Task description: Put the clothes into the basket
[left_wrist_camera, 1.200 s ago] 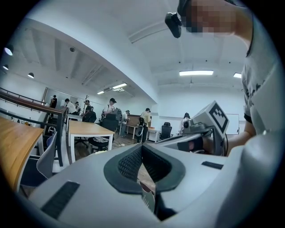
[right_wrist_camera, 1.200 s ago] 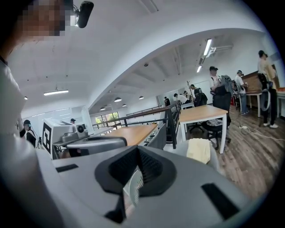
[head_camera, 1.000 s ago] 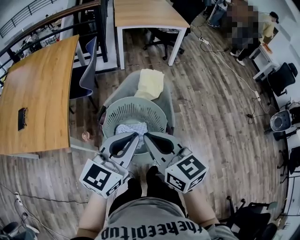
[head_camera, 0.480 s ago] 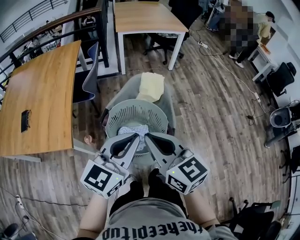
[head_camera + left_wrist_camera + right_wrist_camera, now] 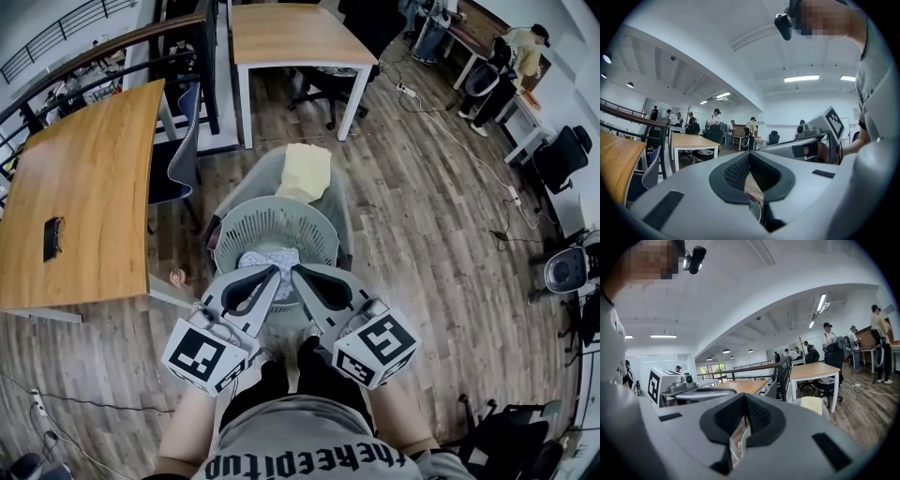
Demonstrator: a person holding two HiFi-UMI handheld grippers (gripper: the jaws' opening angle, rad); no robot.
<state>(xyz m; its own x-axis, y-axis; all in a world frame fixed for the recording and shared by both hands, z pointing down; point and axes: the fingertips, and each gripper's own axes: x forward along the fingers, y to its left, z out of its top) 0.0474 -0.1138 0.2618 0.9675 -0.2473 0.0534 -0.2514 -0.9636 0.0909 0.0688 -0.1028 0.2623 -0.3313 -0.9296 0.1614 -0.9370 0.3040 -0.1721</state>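
- Head view: a pale green round slatted plastic basket [image 5: 275, 225] stands on the wood-plank floor [image 5: 422, 234], directly ahead of the person
- Head view: a white and blue patterned cloth [image 5: 268, 258] lies inside the basket, at the bottom
- Head view: a pale yellow folded cloth [image 5: 306, 172] lies outside the basket, on the grey upholstered chair [image 5: 247, 178] just beyond the far rim
- Head view: the left gripper [image 5: 274, 273] and the right gripper [image 5: 295, 274] are held side by side over the near rim, tips close together and angled towards each other; neither carries cloth
- Head view: a long wooden table [image 5: 84, 187] stands to the left, well apart from the basket
- Left gripper view: the black ribbed pads meet at the tips; the jaws are closed with nothing between them. The right gripper's marker cube shows at the right
- Right gripper view: the jaws are likewise closed and empty. The pale yellow cloth is seen ahead and to the right, on the chair, clear of the jaws
- Both gripper views: several people stand at desks in the background, far from the work area
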